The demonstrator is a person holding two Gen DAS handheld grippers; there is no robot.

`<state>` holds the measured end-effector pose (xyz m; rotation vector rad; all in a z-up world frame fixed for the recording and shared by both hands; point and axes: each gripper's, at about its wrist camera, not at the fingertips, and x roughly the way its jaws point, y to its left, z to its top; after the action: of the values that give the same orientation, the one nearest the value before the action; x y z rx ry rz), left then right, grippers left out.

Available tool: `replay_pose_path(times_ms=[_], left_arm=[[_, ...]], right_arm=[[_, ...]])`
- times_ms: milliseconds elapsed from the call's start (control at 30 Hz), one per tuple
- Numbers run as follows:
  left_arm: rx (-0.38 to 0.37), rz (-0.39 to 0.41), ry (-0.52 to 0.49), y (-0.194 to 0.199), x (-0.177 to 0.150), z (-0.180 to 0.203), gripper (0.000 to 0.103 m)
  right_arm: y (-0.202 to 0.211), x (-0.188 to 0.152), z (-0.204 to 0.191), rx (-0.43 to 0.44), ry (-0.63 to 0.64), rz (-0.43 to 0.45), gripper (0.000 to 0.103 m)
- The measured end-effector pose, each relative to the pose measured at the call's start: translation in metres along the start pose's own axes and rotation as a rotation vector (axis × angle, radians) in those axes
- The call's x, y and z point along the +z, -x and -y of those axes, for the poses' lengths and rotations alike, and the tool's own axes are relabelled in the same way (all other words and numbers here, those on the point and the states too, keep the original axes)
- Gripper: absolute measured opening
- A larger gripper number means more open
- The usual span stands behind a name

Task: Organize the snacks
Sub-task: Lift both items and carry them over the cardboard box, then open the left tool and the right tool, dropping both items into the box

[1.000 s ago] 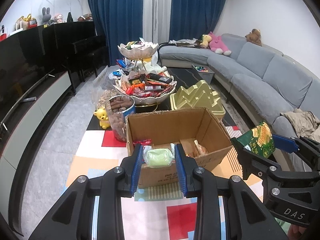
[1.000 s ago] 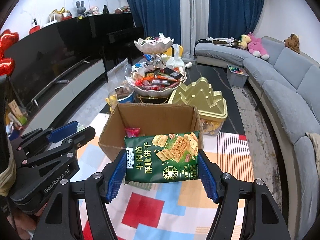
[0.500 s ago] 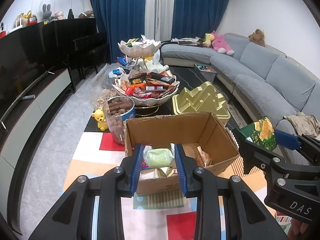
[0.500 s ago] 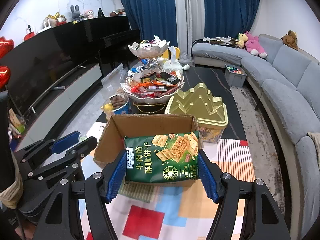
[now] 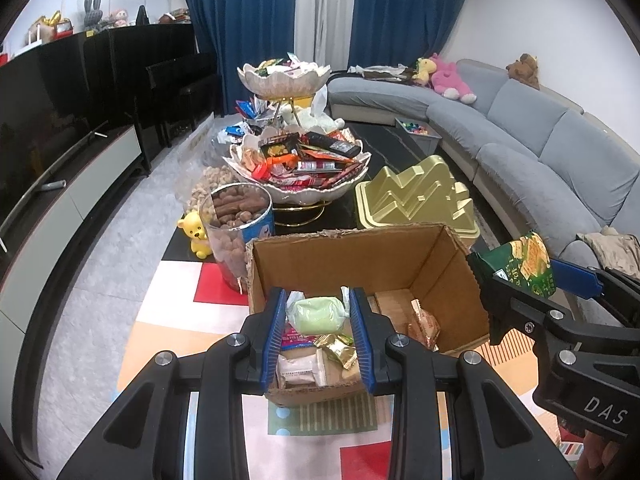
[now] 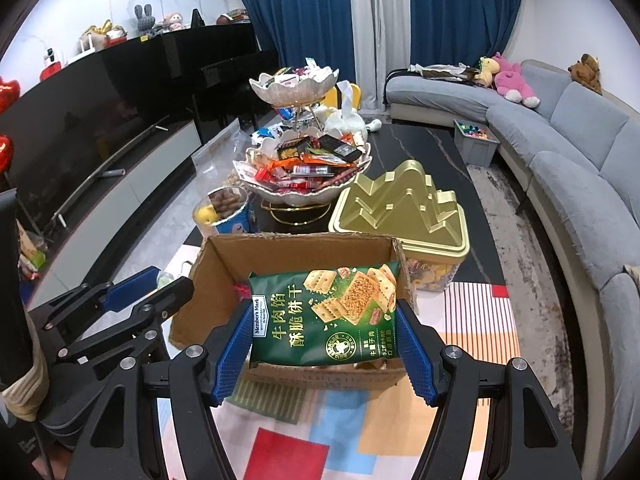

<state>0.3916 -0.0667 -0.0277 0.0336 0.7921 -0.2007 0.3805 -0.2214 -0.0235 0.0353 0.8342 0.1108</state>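
Landmark: the open cardboard box (image 5: 360,276) on the patterned mat of the table (image 6: 436,152).
Left claw (image 5: 318,318): closed onto a pale green wrapped snack (image 5: 318,314), held between the blue pads above the near-left part of the box.
Right claw (image 6: 324,334): spread wide but clamped on a green cracker packet (image 6: 324,316), gripped by its two short ends, face up, over the near edge of the box.
Right claw from the left camera: to the right of the box, just outside its right wall.
Inside the box: several small wrapped snacks (image 5: 320,356) lie on the bottom, below the left claw.
Behind the box: a gold mountain-shaped tin (image 5: 416,200), a two-tier dish of sweets (image 5: 298,160) and a tub of brown snacks (image 5: 240,216) at the far-left corner.
Left of the tub: a small yellow bear figure (image 5: 196,234).
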Motion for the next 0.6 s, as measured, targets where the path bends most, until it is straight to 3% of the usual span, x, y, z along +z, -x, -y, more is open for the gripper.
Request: replay_pose_path(times_ms=[600], left_arm=[[-0.012,-0.061,0.003,-0.040,-0.005,-0.003,0.032]], right_arm=[[-0.042,0.006,0.006,0.010,-0.001,-0.054,0.069]])
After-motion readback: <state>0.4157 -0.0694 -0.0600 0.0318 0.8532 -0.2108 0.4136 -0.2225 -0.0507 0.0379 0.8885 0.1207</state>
